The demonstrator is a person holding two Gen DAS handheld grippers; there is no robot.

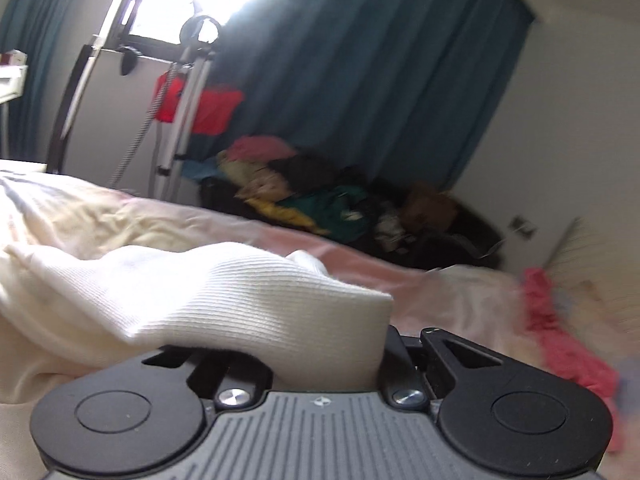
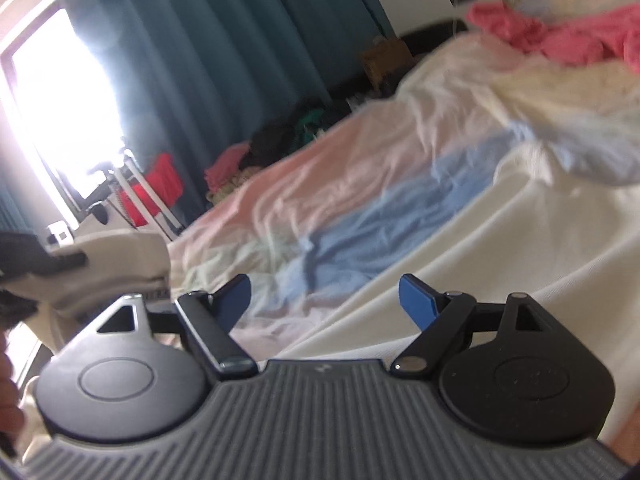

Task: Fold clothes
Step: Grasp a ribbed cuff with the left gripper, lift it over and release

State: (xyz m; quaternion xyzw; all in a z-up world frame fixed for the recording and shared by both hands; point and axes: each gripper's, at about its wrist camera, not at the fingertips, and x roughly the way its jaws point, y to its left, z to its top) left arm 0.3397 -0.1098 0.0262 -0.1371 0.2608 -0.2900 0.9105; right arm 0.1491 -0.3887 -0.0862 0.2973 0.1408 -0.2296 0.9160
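A white ribbed garment (image 1: 224, 292) lies on the bed and fills the lower left of the left wrist view. My left gripper (image 1: 320, 364) is shut on a fold of it; the cloth covers the fingertips. In the right wrist view the same garment (image 2: 500, 248) spreads across the bed at the lower right. My right gripper (image 2: 324, 300) is open, its blue pads (image 2: 416, 300) apart just above the garment's edge, holding nothing. At the far left of that view the left gripper (image 2: 36, 264) shows with white cloth (image 2: 116, 264) bunched in it.
The bed has a pastel pink, blue and cream striped sheet (image 2: 352, 184). A pink cloth (image 2: 568, 36) lies near the pillow. A pile of mixed clothes (image 1: 312, 184) sits beside the bed below teal curtains (image 1: 360, 60). A metal stand with red fabric (image 1: 200, 104) is by the window.
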